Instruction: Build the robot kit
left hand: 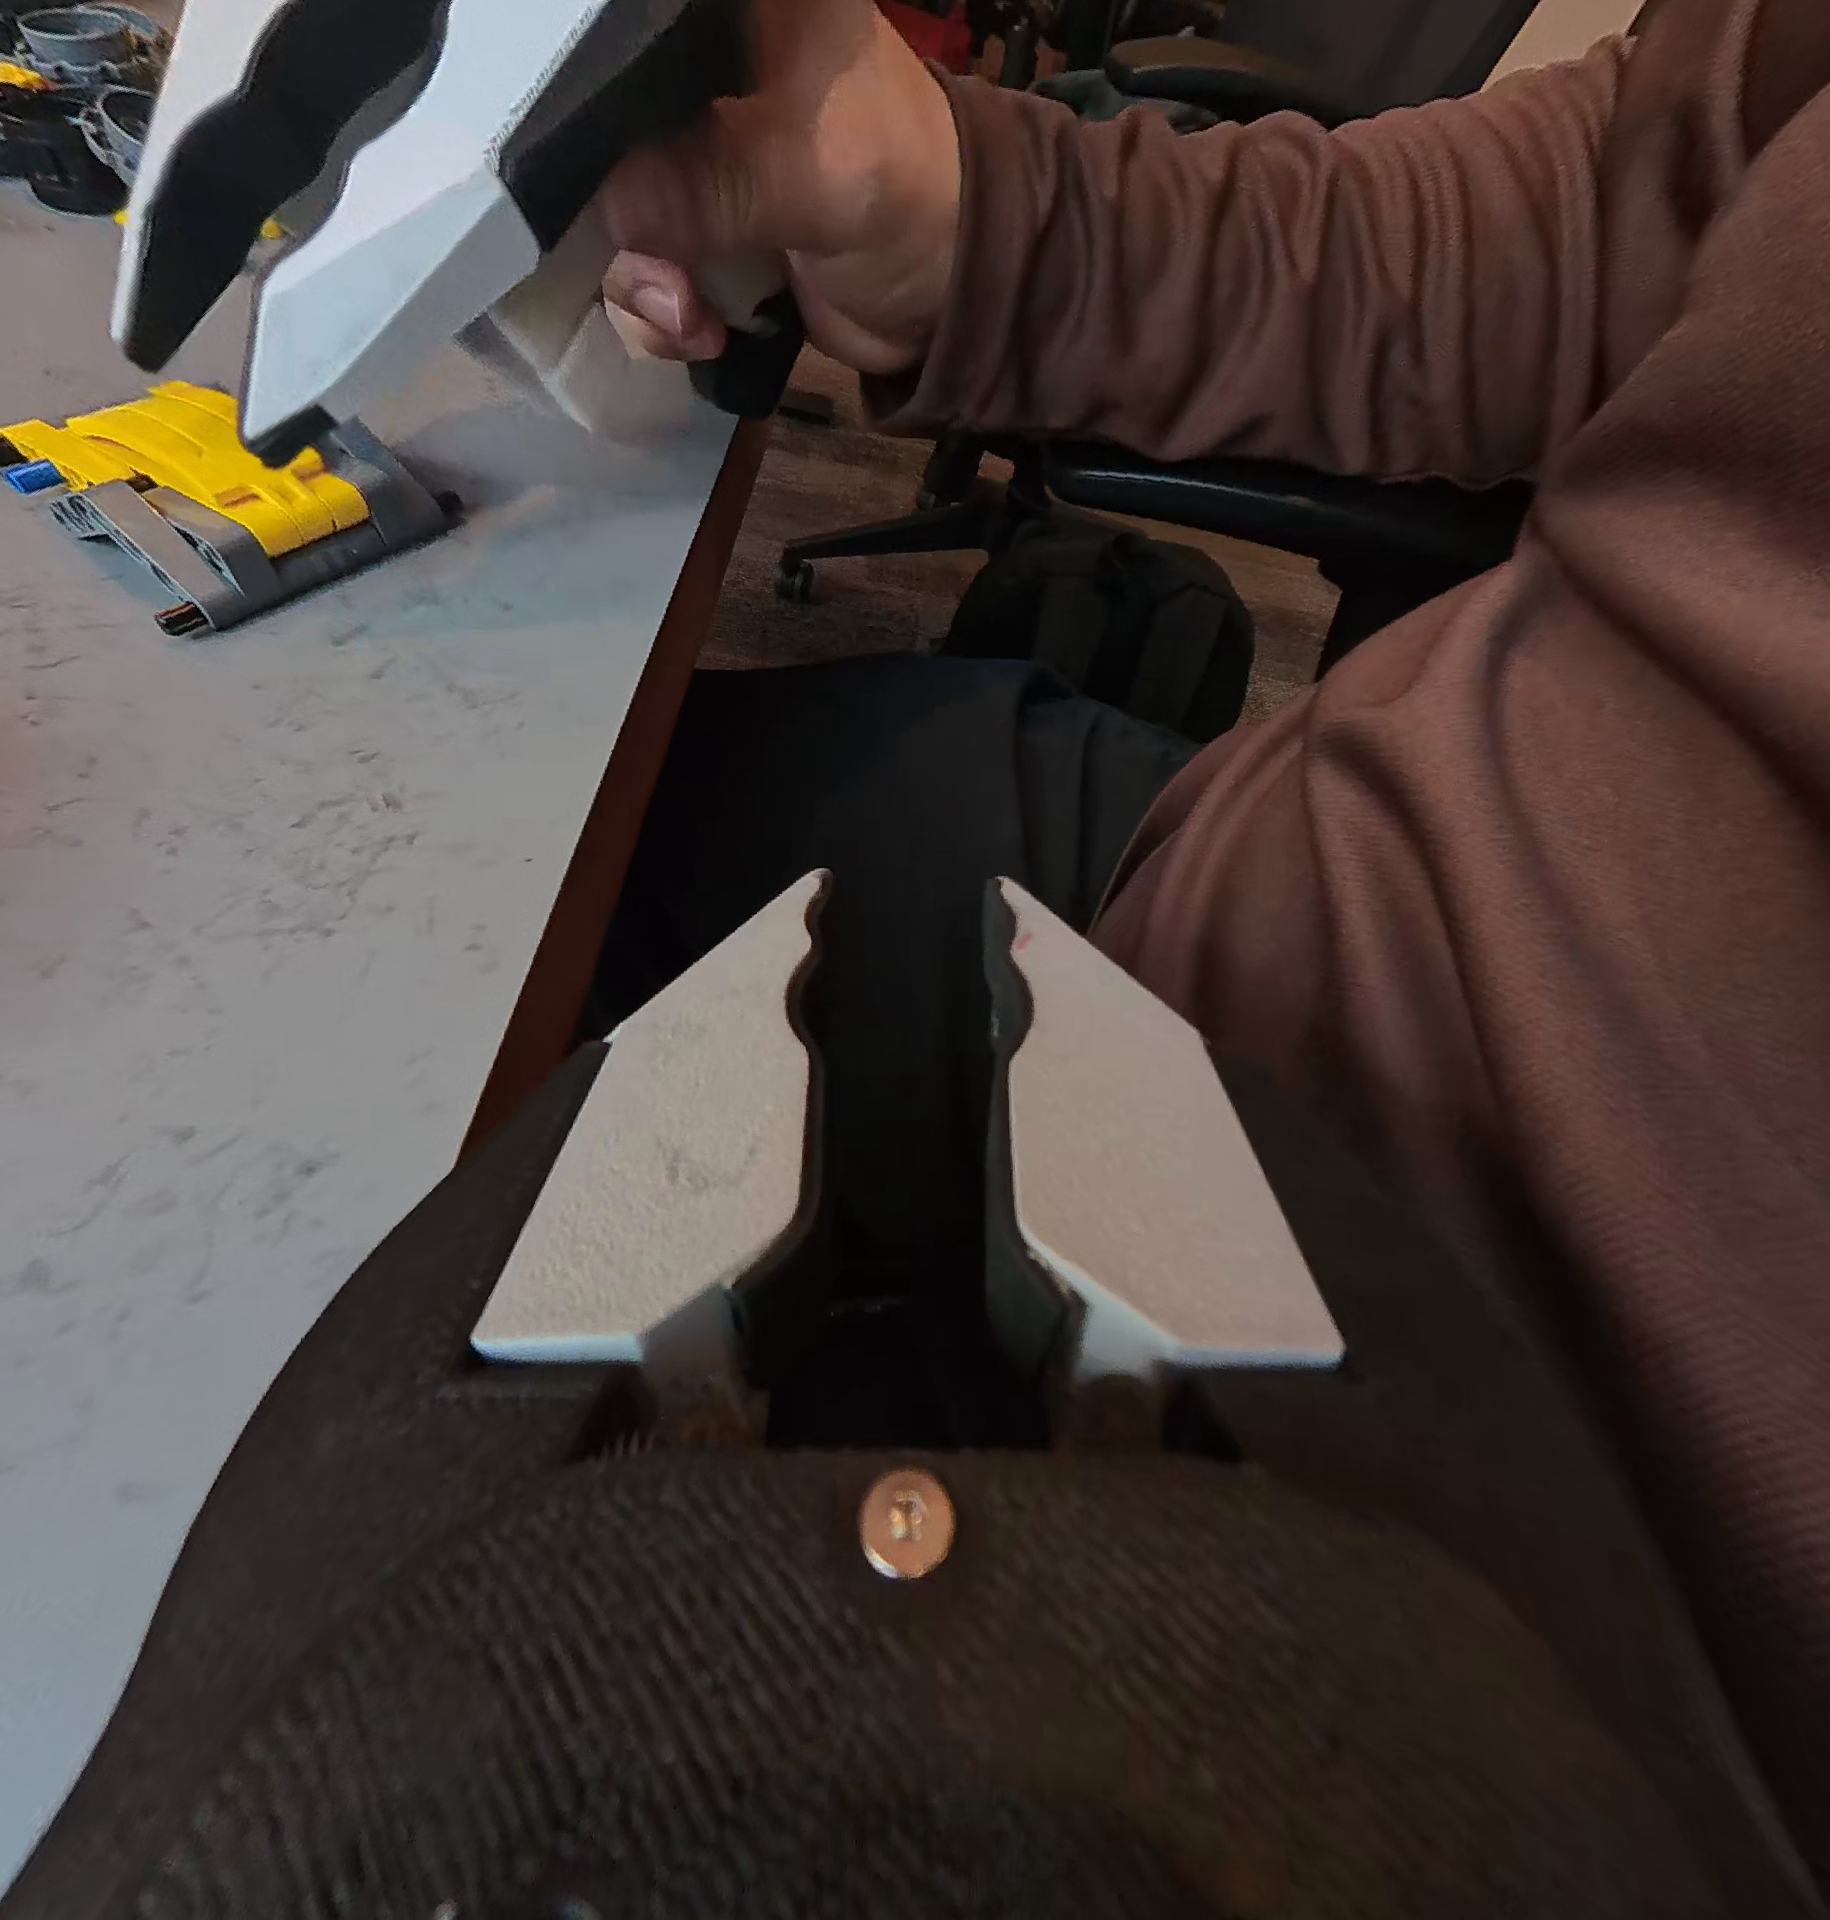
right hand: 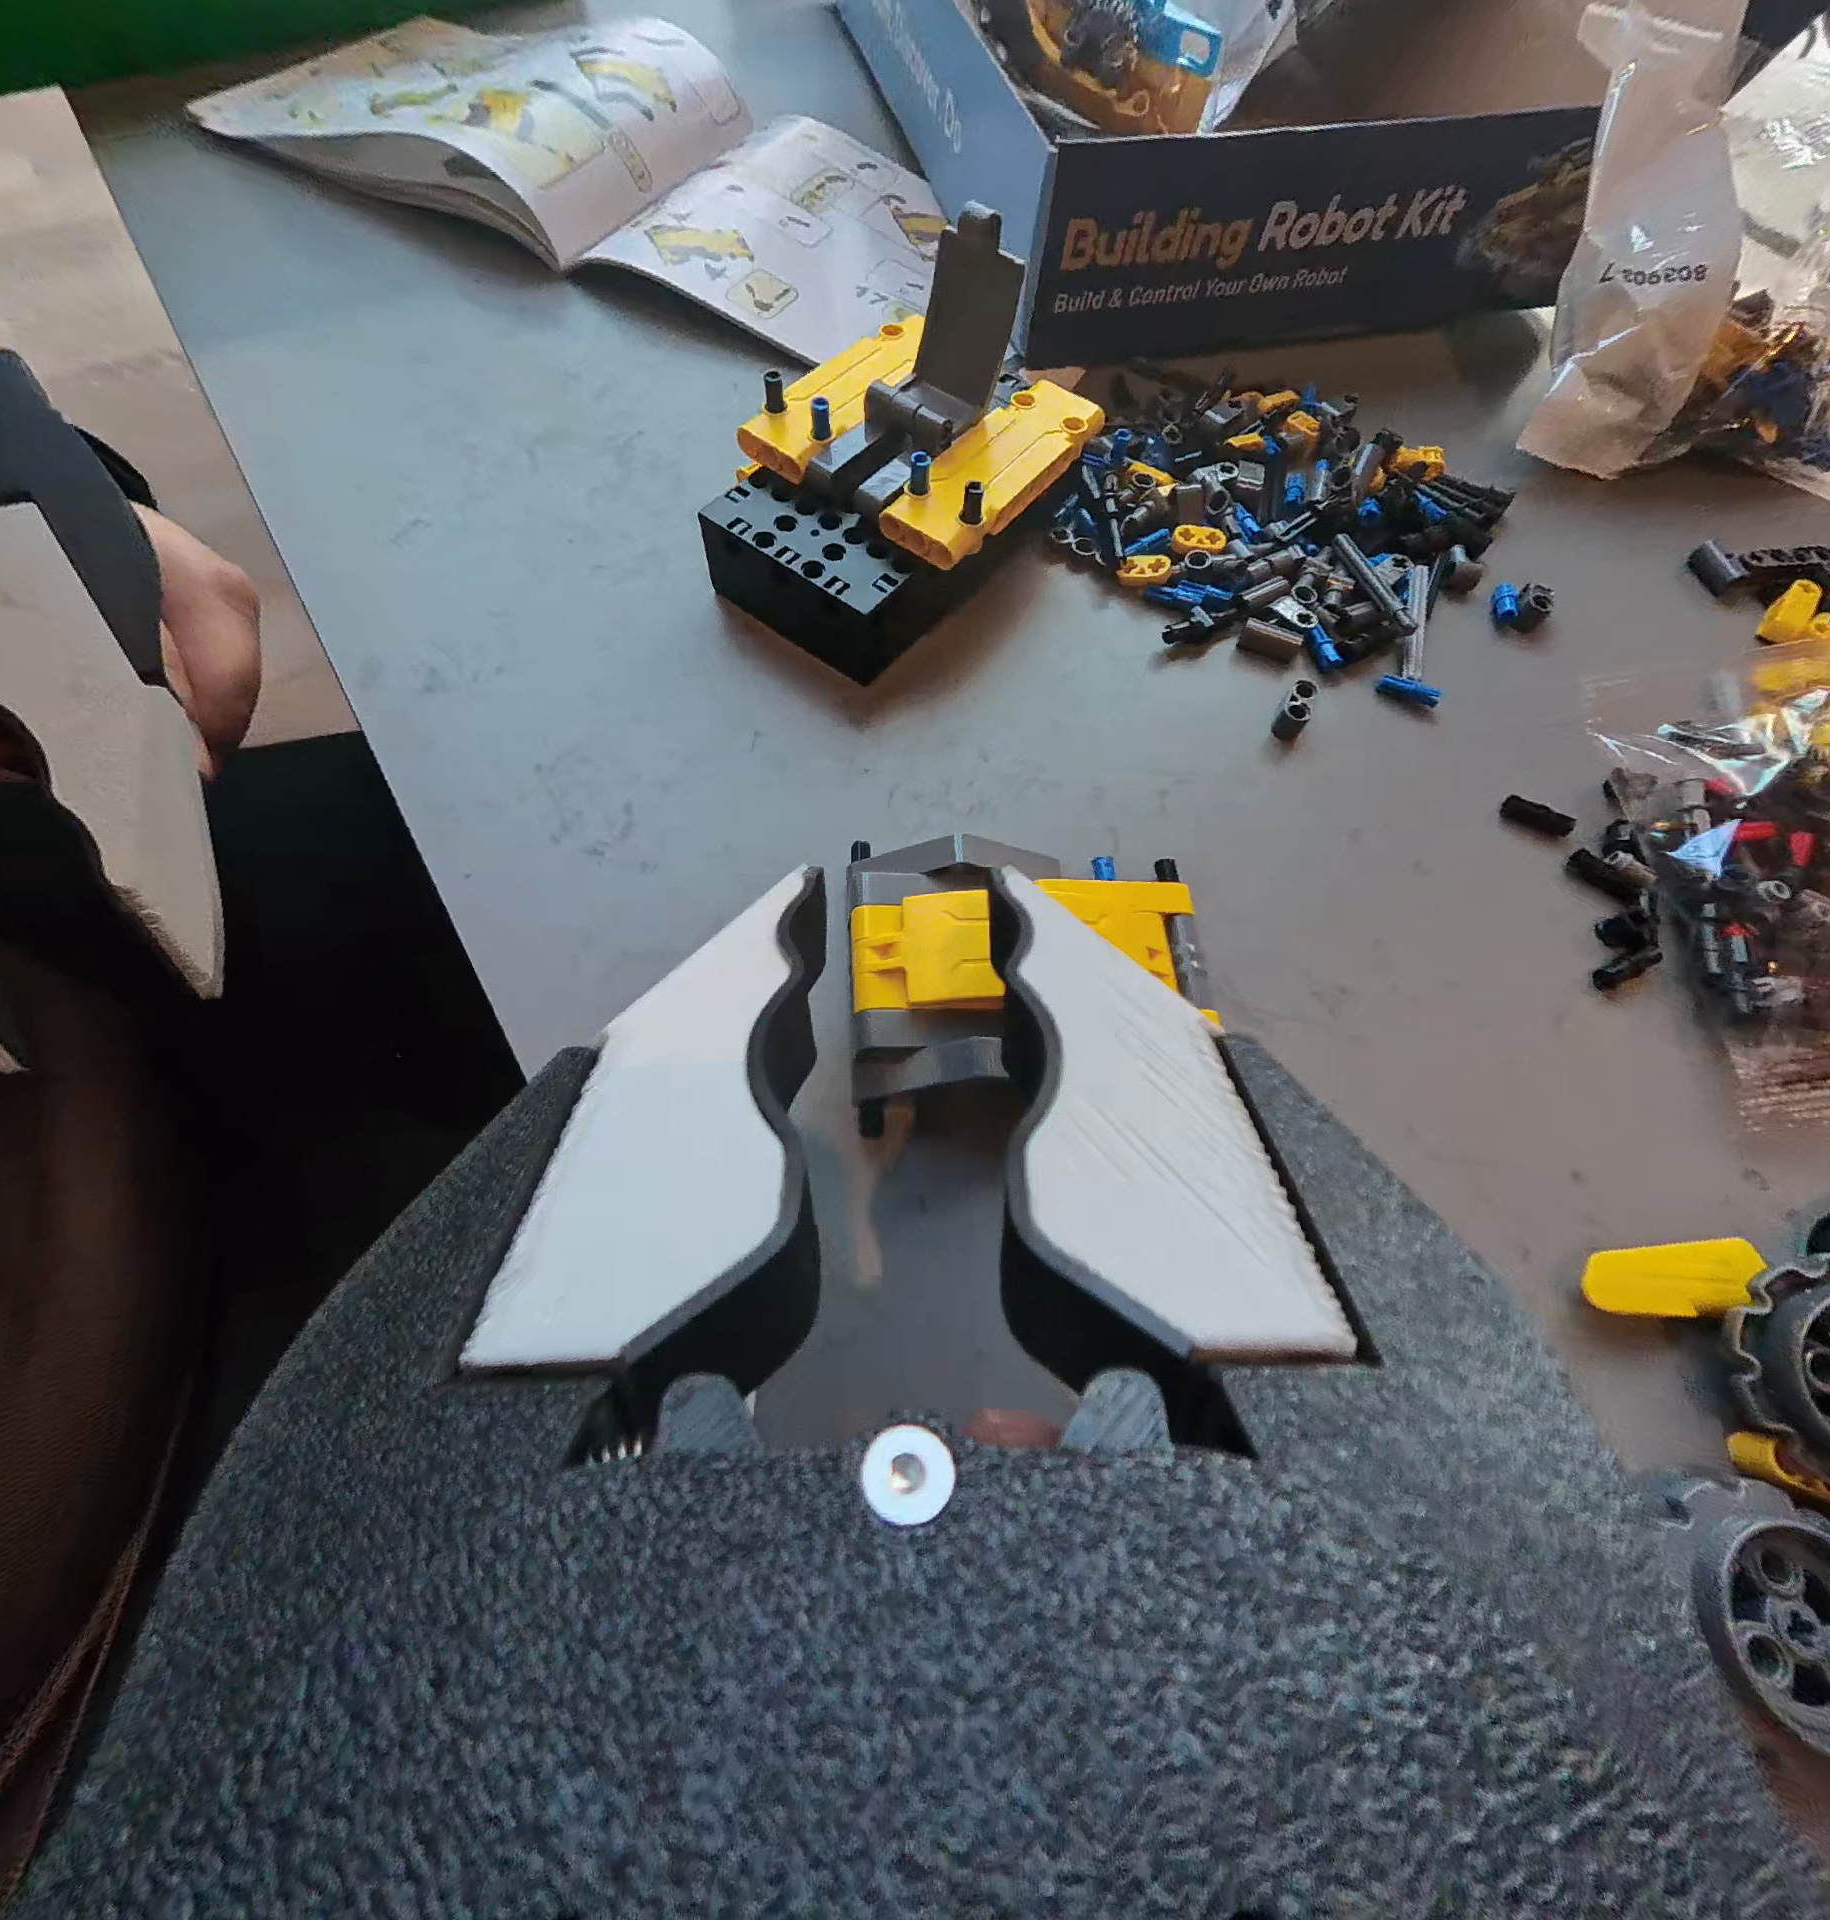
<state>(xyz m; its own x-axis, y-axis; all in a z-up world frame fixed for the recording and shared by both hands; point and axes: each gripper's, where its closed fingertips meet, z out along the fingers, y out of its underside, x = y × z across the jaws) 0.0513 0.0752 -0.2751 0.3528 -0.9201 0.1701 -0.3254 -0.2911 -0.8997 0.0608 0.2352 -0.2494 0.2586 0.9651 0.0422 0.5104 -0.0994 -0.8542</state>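
Note:
A flat yellow and grey brick assembly (right hand: 921,956) lies on the grey table (right hand: 537,644) near its front edge. My right gripper (right hand: 909,873) is open and low over it, with the left finger beside the assembly and the right finger over its yellow part. In the left wrist view the right gripper (left hand: 204,384) has one fingertip down on the assembly (left hand: 215,499). My left gripper (left hand: 911,883) is open and empty, off the table edge, over a dark lap, close to a brown sleeve (left hand: 1513,831). One of its fingers (right hand: 132,831) shows at the left of the right wrist view.
A black block with yellow panels and a grey upright piece (right hand: 890,488) stands farther back, beside a pile of small pins (right hand: 1285,540). Behind are a kit box (right hand: 1254,239), an open booklet (right hand: 578,156) and bags of parts (right hand: 1669,312). Wheels (right hand: 1804,1382) lie right.

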